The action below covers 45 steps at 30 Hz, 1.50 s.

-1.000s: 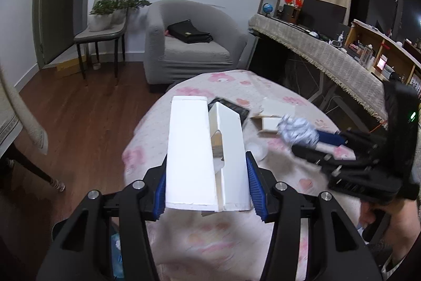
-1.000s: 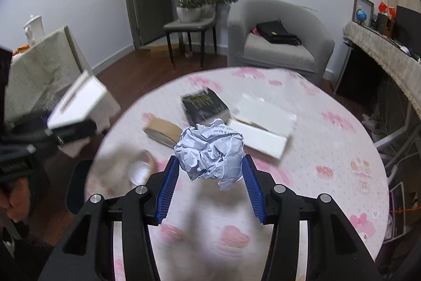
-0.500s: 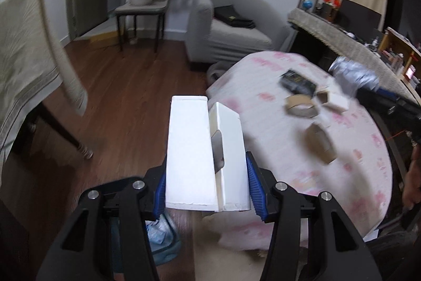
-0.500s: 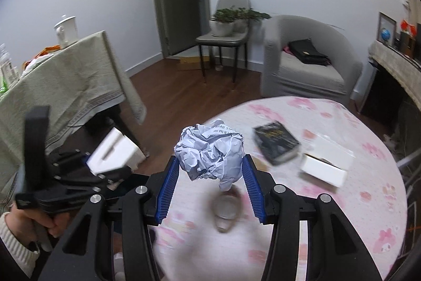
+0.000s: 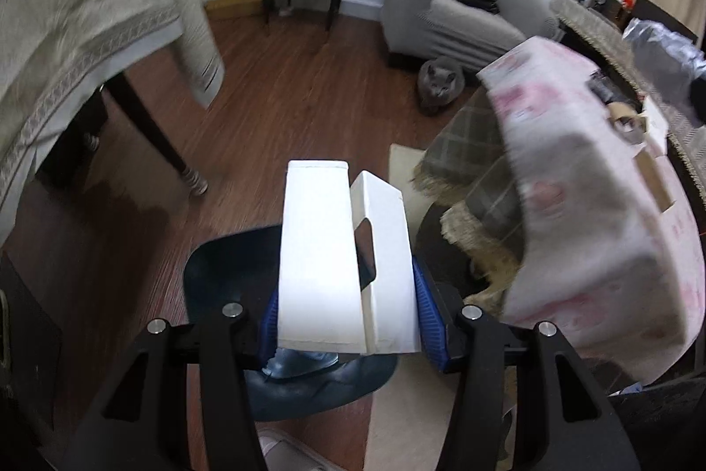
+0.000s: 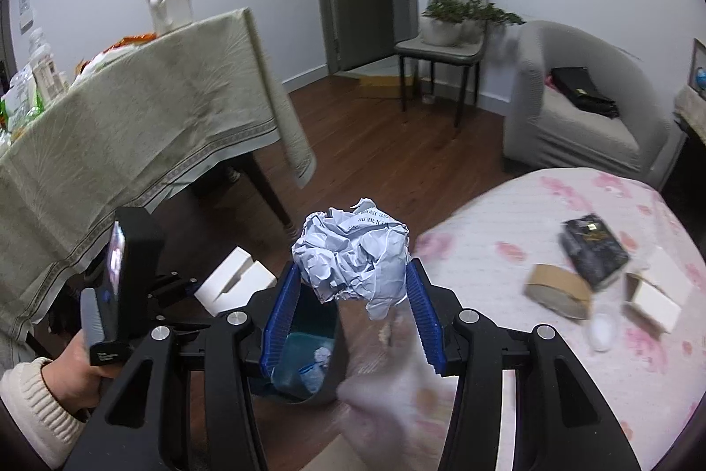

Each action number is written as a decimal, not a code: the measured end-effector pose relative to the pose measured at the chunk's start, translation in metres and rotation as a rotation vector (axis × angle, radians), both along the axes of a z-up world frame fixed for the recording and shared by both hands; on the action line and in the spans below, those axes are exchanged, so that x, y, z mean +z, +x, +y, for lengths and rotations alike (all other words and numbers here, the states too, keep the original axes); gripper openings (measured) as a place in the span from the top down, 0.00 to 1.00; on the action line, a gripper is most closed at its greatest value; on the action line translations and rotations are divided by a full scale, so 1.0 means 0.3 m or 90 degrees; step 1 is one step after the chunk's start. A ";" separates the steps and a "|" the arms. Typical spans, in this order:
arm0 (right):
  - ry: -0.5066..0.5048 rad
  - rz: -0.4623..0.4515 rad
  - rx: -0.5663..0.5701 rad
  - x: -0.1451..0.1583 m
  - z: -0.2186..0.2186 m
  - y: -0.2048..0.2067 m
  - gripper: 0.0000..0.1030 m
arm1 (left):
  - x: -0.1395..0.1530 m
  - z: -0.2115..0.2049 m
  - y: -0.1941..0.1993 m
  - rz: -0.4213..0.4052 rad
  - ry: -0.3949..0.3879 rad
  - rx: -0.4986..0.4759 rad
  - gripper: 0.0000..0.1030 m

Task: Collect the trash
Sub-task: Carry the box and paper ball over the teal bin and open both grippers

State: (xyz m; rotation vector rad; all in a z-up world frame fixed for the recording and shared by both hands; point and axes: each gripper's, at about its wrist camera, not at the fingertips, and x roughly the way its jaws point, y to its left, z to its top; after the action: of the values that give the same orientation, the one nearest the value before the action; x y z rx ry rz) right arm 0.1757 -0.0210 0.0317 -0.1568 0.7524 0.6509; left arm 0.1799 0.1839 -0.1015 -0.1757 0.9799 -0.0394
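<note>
White box (image 5: 339, 259) clamped in left tool (image 5: 346, 312), crumpled paper (image 6: 353, 254) in right tool (image 6: 351, 312), both now over the dark bin (image 6: 309, 356) instead of the table.

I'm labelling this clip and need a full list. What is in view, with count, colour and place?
white box: 1, white, between left pads, over the bin
crumpled paper: 1, pale grey-blue, between right pads
bin: 1, dark blue, on floor
round table: 1, pink-flowered cloth
tape roll: 1, brown, on round table
black packet: 1, on round table
cat: 1, grey, on floor
armchair: 1, grey
left gripper: black, blue pads
right gripper: black, blue pads
hand: 1, cream sleeve
</note>
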 end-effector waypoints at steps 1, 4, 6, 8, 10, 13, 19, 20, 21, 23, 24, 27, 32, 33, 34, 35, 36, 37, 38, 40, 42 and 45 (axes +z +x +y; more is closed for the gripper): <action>-0.002 0.003 0.005 -0.007 0.016 -0.001 0.51 | -0.021 0.019 -0.002 0.008 -0.002 0.004 0.47; -0.011 0.016 0.021 -0.035 0.078 -0.001 0.51 | -0.076 0.071 -0.006 0.033 -0.005 0.015 0.47; -0.016 0.023 0.030 -0.054 0.109 -0.003 0.51 | -0.114 0.102 -0.010 0.051 -0.010 0.021 0.47; -0.021 0.029 0.039 -0.070 0.143 -0.005 0.51 | -0.143 0.122 -0.011 0.064 -0.015 0.025 0.47; -0.026 0.037 0.047 -0.085 0.172 -0.006 0.51 | -0.175 0.136 -0.017 0.078 -0.029 0.026 0.47; -0.037 0.049 0.059 -0.117 0.224 -0.006 0.51 | -0.216 0.157 -0.021 0.099 -0.032 0.029 0.45; -0.047 0.075 0.066 -0.182 0.292 0.004 0.51 | -0.283 0.173 -0.027 0.134 -0.040 0.035 0.38; -0.049 0.081 0.066 -0.195 0.303 0.008 0.51 | -0.296 0.177 -0.029 0.141 -0.039 0.034 0.36; -0.050 0.083 0.066 -0.203 0.307 0.011 0.51 | -0.308 0.181 -0.033 0.148 -0.036 0.032 0.35; -0.057 0.093 0.065 -0.229 0.324 0.017 0.51 | -0.320 0.192 -0.037 0.151 -0.030 0.033 0.33; -0.059 0.097 0.065 -0.240 0.332 0.019 0.51 | -0.323 0.200 -0.042 0.152 -0.028 0.035 0.32; -0.065 0.109 0.063 -0.275 0.357 0.029 0.51 | -0.316 0.229 -0.055 0.149 -0.031 0.041 0.30; -0.079 0.129 0.063 -0.340 0.394 0.036 0.51 | -0.279 0.283 -0.087 0.127 -0.036 0.056 0.30; -0.082 0.134 0.063 -0.354 0.397 0.037 0.51 | -0.265 0.293 -0.094 0.119 -0.038 0.057 0.30; -0.085 0.140 0.062 -0.373 0.406 0.038 0.51 | -0.254 0.299 -0.099 0.112 -0.040 0.058 0.30; -0.089 0.144 0.062 -0.386 0.409 0.041 0.51 | -0.241 0.305 -0.105 0.104 -0.042 0.060 0.30; -0.092 0.149 0.062 -0.402 0.416 0.042 0.51 | -0.223 0.314 -0.113 0.095 -0.043 0.064 0.30; -0.097 0.156 0.061 -0.424 0.425 0.044 0.51 | -0.212 0.319 -0.116 0.089 -0.043 0.066 0.30; -0.101 0.161 0.062 -0.437 0.429 0.047 0.51 | -0.194 0.325 -0.122 0.081 -0.044 0.067 0.30; -0.109 0.170 0.064 -0.470 0.447 0.047 0.51 | -0.150 0.335 -0.136 0.056 -0.044 0.070 0.30; -0.119 0.180 0.064 -0.502 0.462 0.051 0.51 | -0.109 0.339 -0.149 0.035 -0.043 0.073 0.33; -0.126 0.195 0.066 -0.542 0.485 0.052 0.51 | -0.051 0.351 -0.167 0.007 -0.047 0.081 0.39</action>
State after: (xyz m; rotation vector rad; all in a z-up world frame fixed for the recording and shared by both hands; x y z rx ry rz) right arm 0.1912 0.1246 -0.1310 -0.2837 1.1098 0.7071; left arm 0.1298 0.2893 -0.1169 -0.3056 0.9772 0.0429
